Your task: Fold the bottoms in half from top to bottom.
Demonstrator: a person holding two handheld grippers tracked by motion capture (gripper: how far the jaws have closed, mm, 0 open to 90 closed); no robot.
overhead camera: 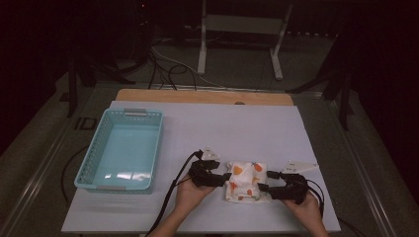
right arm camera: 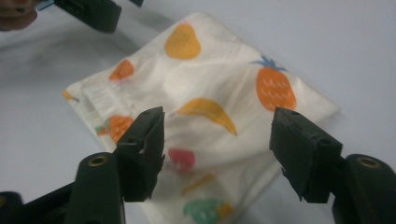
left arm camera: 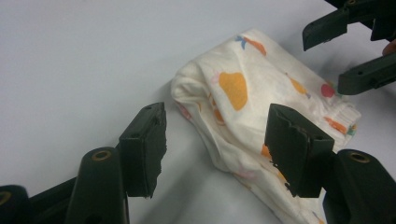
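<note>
We see the cloth (overhead camera: 245, 181) folded on the table (overhead camera: 276, 128), sitting between our two grippers. Left gripper (overhead camera: 223, 177) is at the cloth's left edge, right gripper (overhead camera: 263, 184) at its right edge, jaws facing each other across it.

Left gripper view: jaws apart, nothing pinched. The cloth (left arm camera: 261, 102) lies just ahead of the tips and runs under the right-hand jaw; whether that jaw touches the fabric, we can't tell. The other gripper (left arm camera: 343, 58) sits beyond the cloth, its jaws also apart.

Right gripper view: jaws spread wide above the cloth (right arm camera: 205, 102), pads not pressing on it. Fruit print faces up, and the fabric lies below and ahead of the tips.

A basket (overhead camera: 99, 148) stands well off to the left of the left gripper, apart from the cloth.
</note>
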